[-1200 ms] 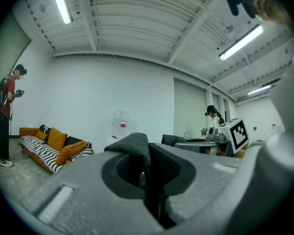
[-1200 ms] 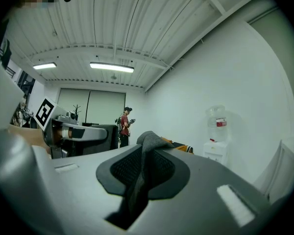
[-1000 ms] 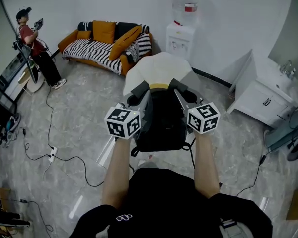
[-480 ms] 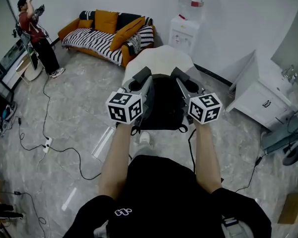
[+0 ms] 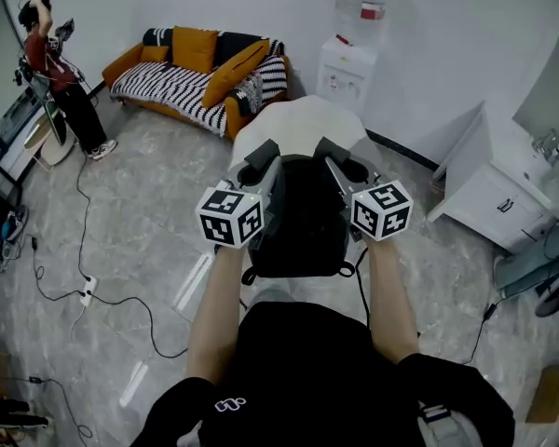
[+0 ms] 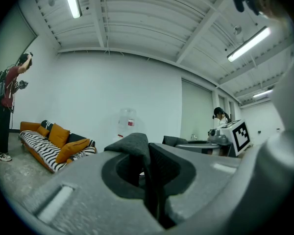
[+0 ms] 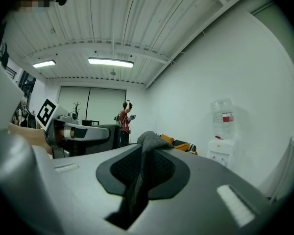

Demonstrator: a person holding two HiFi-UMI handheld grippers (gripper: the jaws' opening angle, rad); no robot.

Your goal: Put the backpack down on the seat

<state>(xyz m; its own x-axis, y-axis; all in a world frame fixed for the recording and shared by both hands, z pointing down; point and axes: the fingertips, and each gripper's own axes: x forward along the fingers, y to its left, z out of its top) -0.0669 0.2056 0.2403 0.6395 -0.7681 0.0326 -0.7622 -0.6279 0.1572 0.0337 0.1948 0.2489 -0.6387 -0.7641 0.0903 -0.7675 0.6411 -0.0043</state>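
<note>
**Q:** What state are the two tools in?

**A:** The left hand-held gripper (image 5: 258, 159) has its jaws drawn narrow. In the left gripper view they pinch the left fabric fold (image 6: 133, 143), a dark piece of the backpack (image 5: 298, 220). The right hand-held gripper (image 5: 347, 163) is likewise nearly closed, and the right gripper view shows the right fabric fold (image 7: 148, 145) clamped between its pads. Each gripper carries its marker cube at the rear, close to the person's forearms.

**Q:** Where is the backpack?

**A:** It is black and hangs between the two grippers, directly ahead of the person's chest. Its upper end lies at the near edge of the white seat (image 5: 303, 124), and its body hangs on the near side of that edge, above the grey floor (image 5: 140, 250). Whether the pack touches the seat cannot be told.

**Q:** What lies around it?

**A:** Beyond the far edge of the seat stands a water dispenser (image 5: 347, 63) against the wall. To its left is a striped sofa (image 5: 191, 77) with orange cushions. A second person (image 5: 54, 73) stands at far left, and a white cabinet (image 5: 494, 198) stands at right.
</note>
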